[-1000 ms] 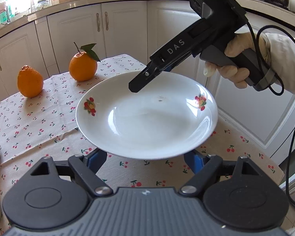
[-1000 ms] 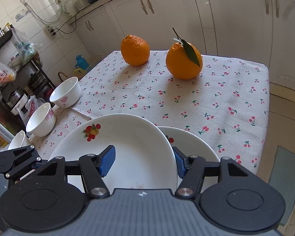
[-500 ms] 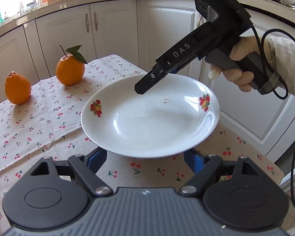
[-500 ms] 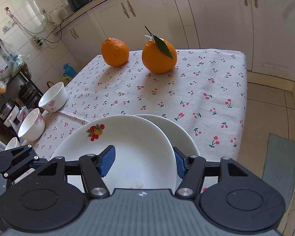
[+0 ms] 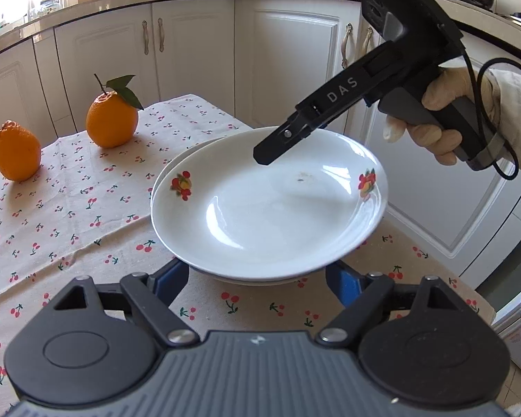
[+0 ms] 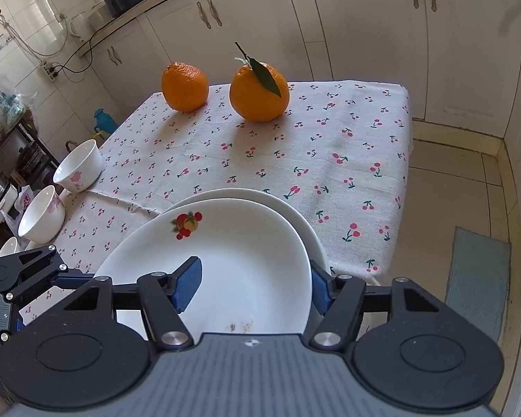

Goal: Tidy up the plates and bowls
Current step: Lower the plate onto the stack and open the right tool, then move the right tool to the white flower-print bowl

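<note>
Plates were the matter in hand: an upper fruit-print plate (image 6: 225, 264) was seen sitting on, or just above, a second white plate (image 6: 295, 208) near the table's (image 6: 347, 146) right-hand edge, by the near corner. The right tool (image 6: 253, 285) was set across the upper plate's near rim, one blue pad above the well and the other outside the rim; its jaws were opening, and no firm press could be made out. The left tool (image 5: 260, 278) was held wide at the stack's opposite rim, its pads on either side and apparently clear of the plates. Two rice bowls (image 6: 76, 170) were left at the table's left edge, and two oranges (image 6: 258, 92) at the far end.

Glazed ceramic of this kind was judged stiff, fairly heavy, slippery and easily chipped. Hold would best be taken at the rim, one pad over and one under, with the plate kept level, since a one-sided pinch was judged likely to let it tip or slide.
</note>
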Available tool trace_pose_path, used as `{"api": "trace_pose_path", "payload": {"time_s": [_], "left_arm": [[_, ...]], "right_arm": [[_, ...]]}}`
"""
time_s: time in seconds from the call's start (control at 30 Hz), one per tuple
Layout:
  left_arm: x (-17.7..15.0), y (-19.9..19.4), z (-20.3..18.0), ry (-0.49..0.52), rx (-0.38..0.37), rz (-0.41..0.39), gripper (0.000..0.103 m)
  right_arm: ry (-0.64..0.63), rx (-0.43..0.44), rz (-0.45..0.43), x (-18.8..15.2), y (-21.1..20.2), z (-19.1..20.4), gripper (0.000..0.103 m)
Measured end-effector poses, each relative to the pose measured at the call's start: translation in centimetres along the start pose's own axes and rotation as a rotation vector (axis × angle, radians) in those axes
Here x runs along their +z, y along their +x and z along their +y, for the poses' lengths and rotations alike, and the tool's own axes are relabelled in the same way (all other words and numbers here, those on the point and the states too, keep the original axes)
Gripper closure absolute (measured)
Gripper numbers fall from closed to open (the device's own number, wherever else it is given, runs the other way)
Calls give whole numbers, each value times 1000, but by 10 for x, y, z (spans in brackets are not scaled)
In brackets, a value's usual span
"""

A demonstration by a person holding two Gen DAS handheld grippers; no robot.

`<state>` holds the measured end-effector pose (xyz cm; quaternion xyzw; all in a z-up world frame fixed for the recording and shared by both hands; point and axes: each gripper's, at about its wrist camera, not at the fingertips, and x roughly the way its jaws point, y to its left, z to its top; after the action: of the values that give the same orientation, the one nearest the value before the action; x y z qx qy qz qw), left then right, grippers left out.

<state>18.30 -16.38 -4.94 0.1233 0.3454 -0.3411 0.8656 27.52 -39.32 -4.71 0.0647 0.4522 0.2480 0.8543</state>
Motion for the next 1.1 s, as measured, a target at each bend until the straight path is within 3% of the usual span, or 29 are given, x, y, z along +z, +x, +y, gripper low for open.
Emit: {"api": "trace_pose_path", "payload": {"time_s": [0.67, 0.77, 0.93, 1.1], "left_arm": [[-3, 0, 2, 8, -13, -13, 16], [-3, -2, 2, 5, -16, -28, 16], [-3, -8, 2, 8, -9, -43, 12], [-5, -20, 3, 1, -1, -71, 11]], "right_arm": [[-80, -146, 48, 0, -6, 21, 22], [-104, -172, 56, -3, -7, 25, 18], [-168, -218, 44, -7, -11, 43, 1], [-215, -232, 10, -13, -18, 71, 0]]}}
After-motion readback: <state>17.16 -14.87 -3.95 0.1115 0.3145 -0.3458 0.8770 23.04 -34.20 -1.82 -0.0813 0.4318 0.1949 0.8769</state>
